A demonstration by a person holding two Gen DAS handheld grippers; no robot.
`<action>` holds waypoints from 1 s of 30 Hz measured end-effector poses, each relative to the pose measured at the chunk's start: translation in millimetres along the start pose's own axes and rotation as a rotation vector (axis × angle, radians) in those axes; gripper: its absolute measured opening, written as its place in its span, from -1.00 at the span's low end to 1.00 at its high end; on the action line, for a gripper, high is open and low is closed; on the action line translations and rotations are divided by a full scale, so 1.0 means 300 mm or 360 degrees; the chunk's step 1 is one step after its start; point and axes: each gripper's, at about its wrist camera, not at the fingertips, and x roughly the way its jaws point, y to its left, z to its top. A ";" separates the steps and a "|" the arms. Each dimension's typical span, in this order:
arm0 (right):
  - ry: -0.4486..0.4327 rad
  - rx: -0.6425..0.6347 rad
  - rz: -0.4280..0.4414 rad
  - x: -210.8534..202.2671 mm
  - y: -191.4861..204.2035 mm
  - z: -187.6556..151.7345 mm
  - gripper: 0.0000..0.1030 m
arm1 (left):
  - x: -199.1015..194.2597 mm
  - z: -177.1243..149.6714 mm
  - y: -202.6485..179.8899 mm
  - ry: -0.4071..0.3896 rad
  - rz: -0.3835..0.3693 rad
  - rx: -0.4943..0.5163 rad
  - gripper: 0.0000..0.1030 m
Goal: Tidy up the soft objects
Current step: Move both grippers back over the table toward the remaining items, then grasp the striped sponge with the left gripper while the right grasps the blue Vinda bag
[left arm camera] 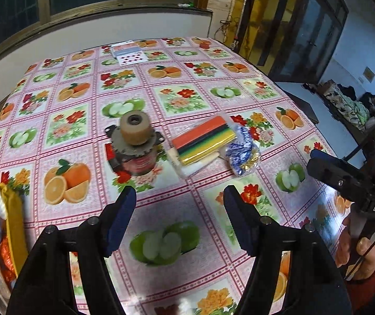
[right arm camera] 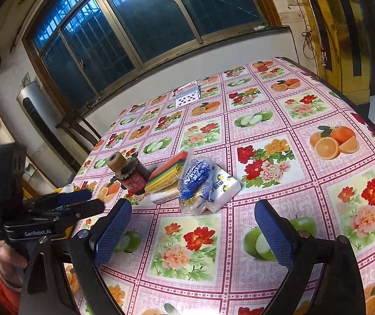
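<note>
Both grippers are hovering over a table covered in fruit-and-flower oilcloth. The left gripper is gaping wide, gripping nothing; the right gripper is spread just as wide and empty. Its body is showing "DAS" lettering at 3 o'clock in the left view; the left one is reading "GenRobot.AI". At 12 o'clock a blue-and-white packet is lying on a tissue pack, touching multicoloured strips; a spool is standing at 11 o'clock.
</note>
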 end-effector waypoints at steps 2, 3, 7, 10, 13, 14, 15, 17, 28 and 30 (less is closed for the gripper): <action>0.0008 -0.0003 -0.0010 0.004 -0.008 0.000 0.88 | 0.034 0.037 -0.033 0.0014 -0.0028 0.0082 0.32; 0.0016 0.0002 -0.0012 0.008 -0.018 0.000 0.88 | 0.052 0.058 -0.047 0.0013 -0.0037 0.0116 0.32; 0.0043 0.0037 -0.0013 0.018 -0.056 -0.005 0.88 | 0.125 0.128 -0.104 0.0029 -0.0118 0.0281 0.32; 0.0055 0.0059 -0.0006 0.023 -0.082 -0.007 0.88 | 0.182 0.151 -0.149 0.0080 -0.0155 0.0458 0.32; 0.0057 0.0069 -0.0004 0.027 -0.098 0.004 0.88 | 0.233 0.158 -0.168 0.0130 -0.0170 0.0588 0.32; 0.0058 0.0067 -0.0006 0.031 -0.101 0.010 0.88 | 0.247 0.160 -0.168 0.0144 -0.0166 0.0615 0.32; 0.0064 0.0060 -0.0006 0.037 -0.103 0.015 0.88 | 0.261 0.164 -0.166 0.0162 -0.0160 0.0639 0.32; 0.0083 0.0040 -0.0009 0.053 -0.101 0.027 0.88 | 0.279 0.170 -0.158 0.0172 -0.0168 0.0682 0.32; 0.0140 0.0047 0.0004 0.123 -0.105 0.081 0.88 | 0.369 0.188 -0.177 0.0257 -0.0235 0.0898 0.34; 0.0150 0.0067 0.0014 0.131 -0.112 0.081 0.88 | 0.381 0.188 -0.173 0.0271 -0.0234 0.0918 0.34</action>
